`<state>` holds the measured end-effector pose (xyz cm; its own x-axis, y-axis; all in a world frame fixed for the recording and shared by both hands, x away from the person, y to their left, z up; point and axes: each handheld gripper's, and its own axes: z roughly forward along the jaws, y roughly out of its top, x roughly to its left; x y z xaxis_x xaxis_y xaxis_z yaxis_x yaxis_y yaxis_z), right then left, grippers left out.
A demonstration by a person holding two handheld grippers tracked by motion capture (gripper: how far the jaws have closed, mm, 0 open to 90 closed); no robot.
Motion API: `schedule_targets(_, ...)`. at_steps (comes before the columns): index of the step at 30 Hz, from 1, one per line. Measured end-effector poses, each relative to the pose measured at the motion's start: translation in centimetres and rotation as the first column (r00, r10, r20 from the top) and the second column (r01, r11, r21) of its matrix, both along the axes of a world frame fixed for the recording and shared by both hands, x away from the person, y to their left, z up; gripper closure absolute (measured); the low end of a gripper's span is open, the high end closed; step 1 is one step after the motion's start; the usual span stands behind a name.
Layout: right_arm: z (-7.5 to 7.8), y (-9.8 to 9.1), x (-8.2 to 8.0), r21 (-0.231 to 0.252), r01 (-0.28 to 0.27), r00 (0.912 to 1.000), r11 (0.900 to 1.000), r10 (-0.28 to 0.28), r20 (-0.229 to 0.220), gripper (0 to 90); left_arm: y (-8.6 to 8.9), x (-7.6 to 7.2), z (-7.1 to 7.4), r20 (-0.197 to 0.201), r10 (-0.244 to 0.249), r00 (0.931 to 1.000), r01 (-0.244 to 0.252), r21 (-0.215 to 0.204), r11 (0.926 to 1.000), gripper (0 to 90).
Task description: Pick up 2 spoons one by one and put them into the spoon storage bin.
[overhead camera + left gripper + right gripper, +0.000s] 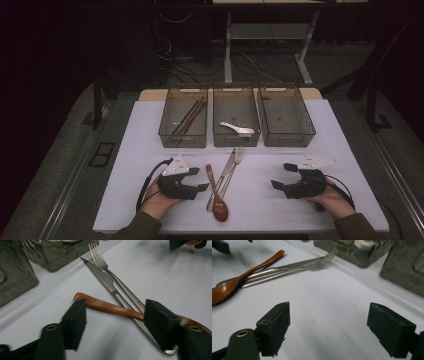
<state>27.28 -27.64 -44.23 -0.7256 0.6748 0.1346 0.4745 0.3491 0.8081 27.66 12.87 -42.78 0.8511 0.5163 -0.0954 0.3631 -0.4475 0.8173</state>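
Chopsticks (pixel 189 117) and white spoon (pixel 238 129) binned; wooden spoon (pixel 216 192), knife (pixel 223 176), fork (pixel 233 167) wait centre-frame. Left tongs (pixel 201 179) apart astride wooden spoon, right tongs (pixel 281 175) apart, empty.

Wooden spoon (pixel 218 196) across knife (pixel 223 176), fork (pixel 233 167)

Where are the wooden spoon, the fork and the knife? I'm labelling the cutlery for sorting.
wooden spoon (pixel 220 210), high view, on its bowl.
fork (pixel 97 254), left gripper view, on its tines.
knife (pixel 98 273), left gripper view, on its blade.
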Motion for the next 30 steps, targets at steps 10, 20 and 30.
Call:
schedule_targets(10,-0.5,-1.3,-1.1,0.019,0.017,0.9997,0.9997,-0.017,-0.020,18.3,-1.8,2.4,-0.1,-0.026,-0.024,0.9994,0.025,0.057,0.9980,75.1)
schedule_targets(20,-0.6,-1.0,-1.0,0.012,0.008,0.9999,0.9999,-0.008,-0.015,18.3,-4.5,4.4,-1.0,-0.046,-0.048,0.9978,0.053,0.123,0.9909,88.4)
schedule_targets(30,-0.6,-1.0,-1.0,0.010,0.007,0.9999,0.9999,-0.007,-0.015,18.3,-4.9,4.6,-1.8,-0.053,-0.039,0.9978,0.048,0.192,0.9803,88.5)
